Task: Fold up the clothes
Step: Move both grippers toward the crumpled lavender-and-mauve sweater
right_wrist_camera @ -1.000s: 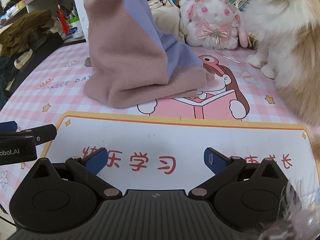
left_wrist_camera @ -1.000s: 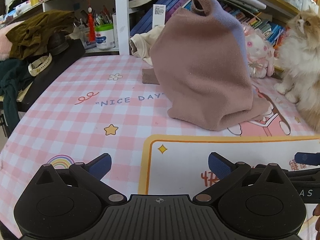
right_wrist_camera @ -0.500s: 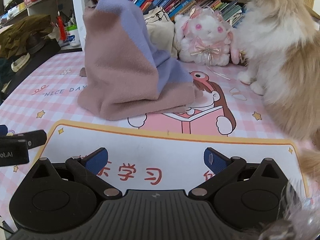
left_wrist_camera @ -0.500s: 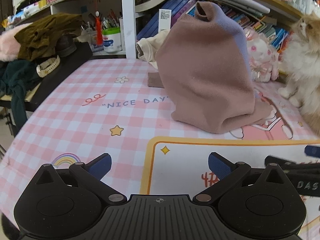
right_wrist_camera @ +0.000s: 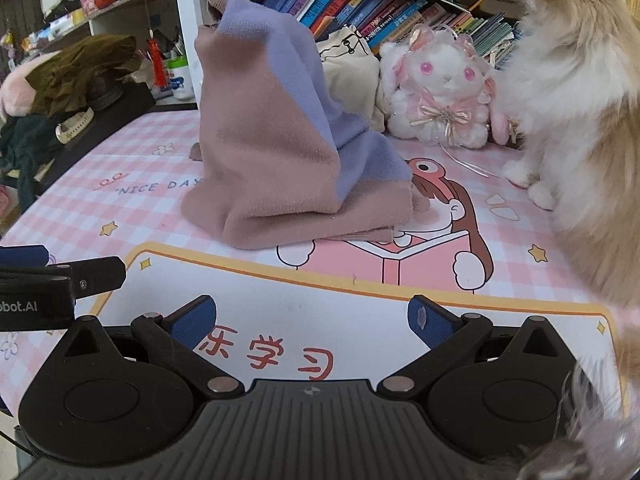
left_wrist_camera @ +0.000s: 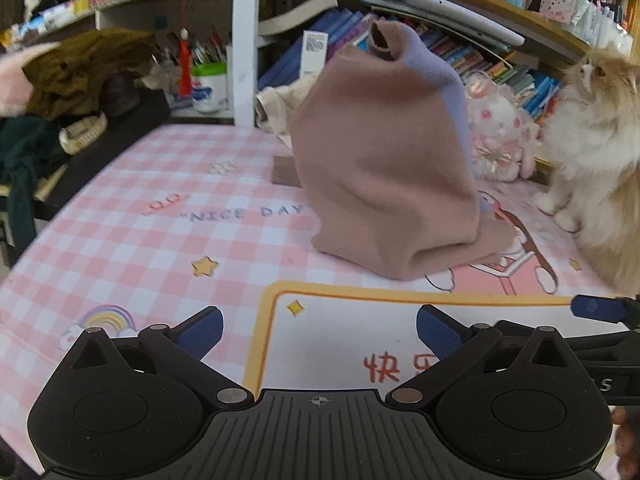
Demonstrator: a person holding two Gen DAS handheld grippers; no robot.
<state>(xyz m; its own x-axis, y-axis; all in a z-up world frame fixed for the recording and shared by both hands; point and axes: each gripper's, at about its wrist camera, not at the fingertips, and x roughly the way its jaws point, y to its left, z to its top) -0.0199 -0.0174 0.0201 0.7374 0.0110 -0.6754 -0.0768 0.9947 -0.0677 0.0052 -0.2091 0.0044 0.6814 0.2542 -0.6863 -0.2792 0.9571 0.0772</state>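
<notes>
A brown and lilac sweater (left_wrist_camera: 384, 168) (right_wrist_camera: 276, 148) rises in a tall heap on the pink checked mat, its sleeve end sticking up at the top and a folded layer flat beneath. My left gripper (left_wrist_camera: 318, 326) is open over the white panel of the mat, well short of the sweater. My right gripper (right_wrist_camera: 312, 318) is open too, low over the same panel with nothing between its fingers. Each gripper's side shows at the edge of the other's view.
A fluffy cat (right_wrist_camera: 580, 112) (left_wrist_camera: 592, 152) sits on the mat at the right, close to the right gripper. A plush rabbit (right_wrist_camera: 440, 92) and a cream bag (right_wrist_camera: 348, 76) stand behind the sweater. Bookshelves (right_wrist_camera: 360, 4) line the back. Dark clothes (left_wrist_camera: 76, 72) pile at the left edge.
Both grippers have drawn back and lifted slightly, so the sweater looks farther off. The sweater heap keeps its shape. The cat has hardly moved.
</notes>
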